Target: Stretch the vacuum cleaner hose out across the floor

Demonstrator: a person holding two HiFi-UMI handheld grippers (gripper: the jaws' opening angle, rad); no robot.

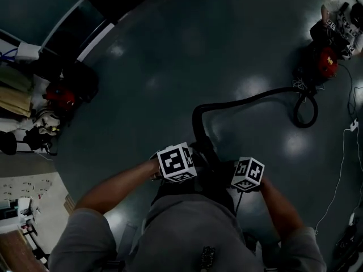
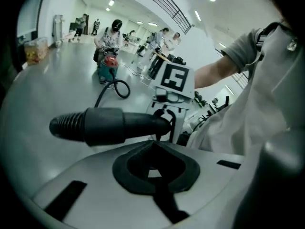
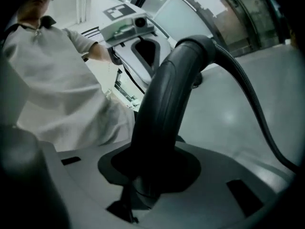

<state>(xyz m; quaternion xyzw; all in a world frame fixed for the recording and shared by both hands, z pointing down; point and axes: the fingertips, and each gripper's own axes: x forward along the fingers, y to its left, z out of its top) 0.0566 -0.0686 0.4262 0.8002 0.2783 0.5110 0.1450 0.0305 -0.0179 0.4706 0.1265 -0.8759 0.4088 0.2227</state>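
The black vacuum hose point(image 1: 249, 98) runs from a red vacuum cleaner point(image 1: 324, 61) at the far right, loops once on the floor point(image 1: 305, 111), and arches back to my hands. My right gripper point(image 1: 248, 174) is shut on the hose's curved rigid handle point(image 3: 164, 113), which rises from between its jaws point(image 3: 157, 175). My left gripper point(image 1: 177, 163) is shut with nothing in it point(image 2: 153, 151). The handle's cuffed end point(image 2: 102, 125) lies crosswise just beyond the left gripper's tips; I cannot tell whether they touch. Both grippers are close in front of the person's body.
A white cable point(image 1: 339, 171) trails over the dark floor on the right. Another red machine point(image 1: 59, 95) and clutter stand by the left wall. In the left gripper view the vacuum cleaner point(image 2: 108, 66) sits far off, with several people point(image 2: 113, 32) around tables behind it.
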